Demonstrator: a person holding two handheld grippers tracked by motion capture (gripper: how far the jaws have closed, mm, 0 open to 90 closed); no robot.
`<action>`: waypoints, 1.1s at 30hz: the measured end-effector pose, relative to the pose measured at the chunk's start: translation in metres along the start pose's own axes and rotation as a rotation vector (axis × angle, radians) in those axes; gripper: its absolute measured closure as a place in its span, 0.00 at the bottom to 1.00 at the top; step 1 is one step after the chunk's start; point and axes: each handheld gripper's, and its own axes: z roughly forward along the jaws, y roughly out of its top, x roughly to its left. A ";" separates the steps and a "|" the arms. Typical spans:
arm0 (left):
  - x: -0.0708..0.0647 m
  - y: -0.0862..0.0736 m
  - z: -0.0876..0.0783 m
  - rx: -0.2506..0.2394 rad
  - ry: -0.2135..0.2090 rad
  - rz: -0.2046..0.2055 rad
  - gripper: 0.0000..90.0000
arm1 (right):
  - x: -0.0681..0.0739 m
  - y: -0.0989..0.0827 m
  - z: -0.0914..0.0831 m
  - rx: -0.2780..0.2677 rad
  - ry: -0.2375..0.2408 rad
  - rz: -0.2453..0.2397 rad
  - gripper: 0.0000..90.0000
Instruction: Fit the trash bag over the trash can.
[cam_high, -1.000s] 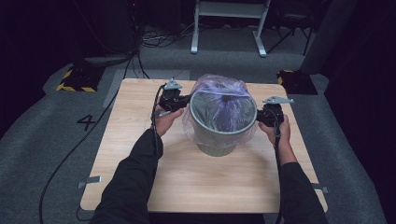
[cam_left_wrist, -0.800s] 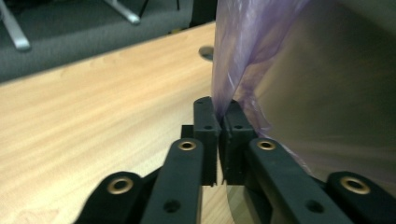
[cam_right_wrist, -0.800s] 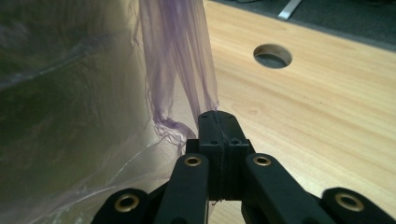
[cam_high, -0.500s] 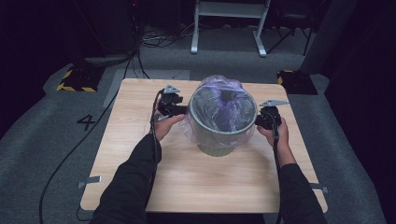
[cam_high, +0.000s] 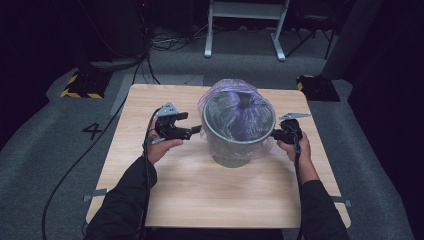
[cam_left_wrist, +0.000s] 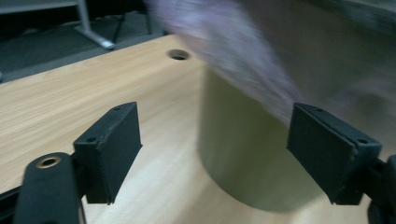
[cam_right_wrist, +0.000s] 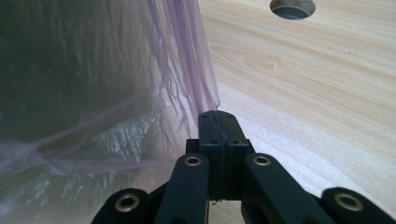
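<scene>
The left gripper (cam_high: 196, 130) sits just beside the grey bin (cam_high: 239, 135) in the high view, jaws apart and having just opened, nothing between them, while the right gripper (cam_high: 273, 133) is at the bin's opposite side where the purple bag (cam_high: 240, 107) drapes over the rim. The bin stands upright near the middle of the wooden table (cam_high: 165, 195). Left gripper view is kinda blurry, but the 2 black jaws stand wide with the bin (cam_left_wrist: 243, 154) and bag (cam_left_wrist: 233, 51) just ahead, not touched. Right gripper view: the right gripper (cam_right_wrist: 218, 116) is pressed together on a fold of the bag (cam_right_wrist: 196, 70), right against the bin wall (cam_right_wrist: 70, 60), table (cam_right_wrist: 317, 93) beyond.
</scene>
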 end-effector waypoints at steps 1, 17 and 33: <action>-0.005 -0.001 -0.001 -0.008 -0.026 0.012 0.18 | -0.001 -0.001 -0.001 -0.003 -0.001 0.001 1.00; -0.037 -0.003 0.011 0.028 -0.063 0.154 0.80 | 0.002 -0.008 -0.014 -0.080 0.005 -0.037 0.86; -0.036 -0.028 0.030 0.159 -0.058 0.172 1.00 | 0.002 -0.016 -0.007 -0.007 0.040 -0.037 1.00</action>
